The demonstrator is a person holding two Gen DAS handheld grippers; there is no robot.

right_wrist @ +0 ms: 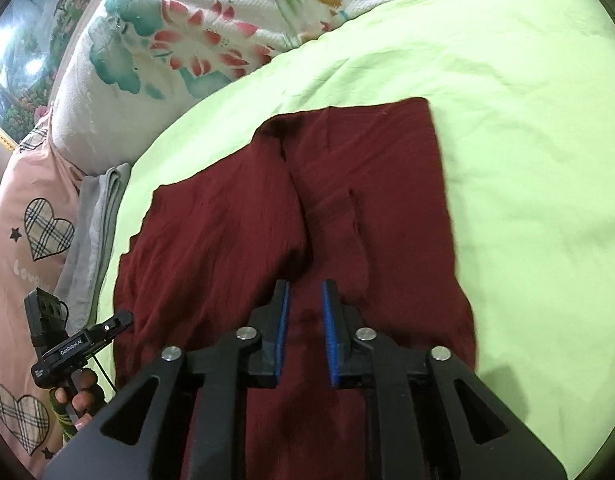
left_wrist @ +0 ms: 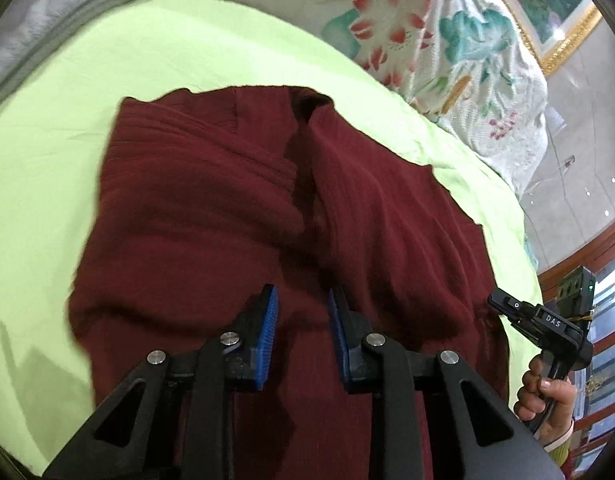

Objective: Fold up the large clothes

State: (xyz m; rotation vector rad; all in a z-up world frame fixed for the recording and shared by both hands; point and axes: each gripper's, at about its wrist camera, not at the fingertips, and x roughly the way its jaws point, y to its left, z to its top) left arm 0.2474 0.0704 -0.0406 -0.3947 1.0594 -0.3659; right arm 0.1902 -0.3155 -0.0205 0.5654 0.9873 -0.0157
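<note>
We see the dark red garment (left_wrist: 235, 208) running lengthwise up each frame from both narrowly parted, empty grippers, left (left_wrist: 303, 308) and right (right_wrist: 305, 300).

Left gripper (left_wrist: 303, 300) hovers, jaws apart, over maroon garment (left_wrist: 211, 208)

Support surface: bed covered by lime-green sheet (left_wrist: 187, 52), lightly creased. Dark red garment (left_wrist: 235, 208) lies flat on the sheet at centre, partly folded, ribbed band across its middle. Left wrist view: folded grey cloth (left_wrist: 47, 12) on the bed at 10 o'clock, floral white quilt (left_wrist: 447, 40) at 1 o'clock. Right wrist view: pink pillow with plaid hearts (right_wrist: 31, 216) at 9 o'clock, touching the grey cloth, quilt at 11 o'clock
</note>
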